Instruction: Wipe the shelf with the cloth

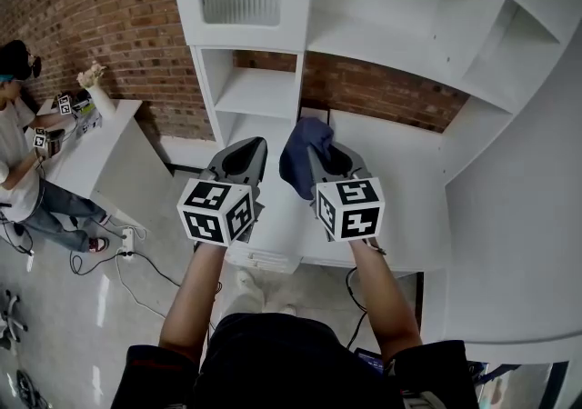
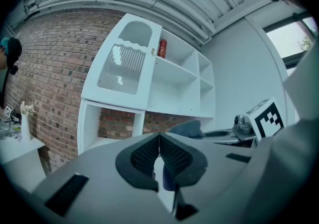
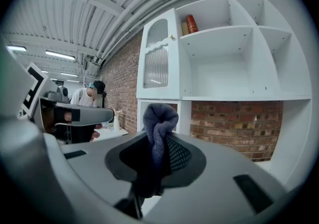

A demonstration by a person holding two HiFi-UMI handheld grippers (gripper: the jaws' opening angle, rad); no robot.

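Bunching into a soft, nubby blue-grey wad, the cloth (image 3: 160,118) is pinched by the right gripper (image 3: 158,143), whose black jaws are mesh-textured, in front of the shelf (image 1: 264,94). The shelf is a smooth white unit of boxy compartments with one ribbed-glass door. Before it too, the left gripper (image 2: 159,136) has its jaws pressed together on nothing.

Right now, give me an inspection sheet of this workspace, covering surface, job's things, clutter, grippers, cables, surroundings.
Surface: white shelf counter, nothing seen on it.
Job's things: blue cloth bunched in the right gripper.
Clutter: red can in an upper compartment.
Grippers: left gripper shut, empty; right gripper shut on the cloth.
Cables: cord and power strip on the floor.
Surroundings: brick wall; person at a white table, left.
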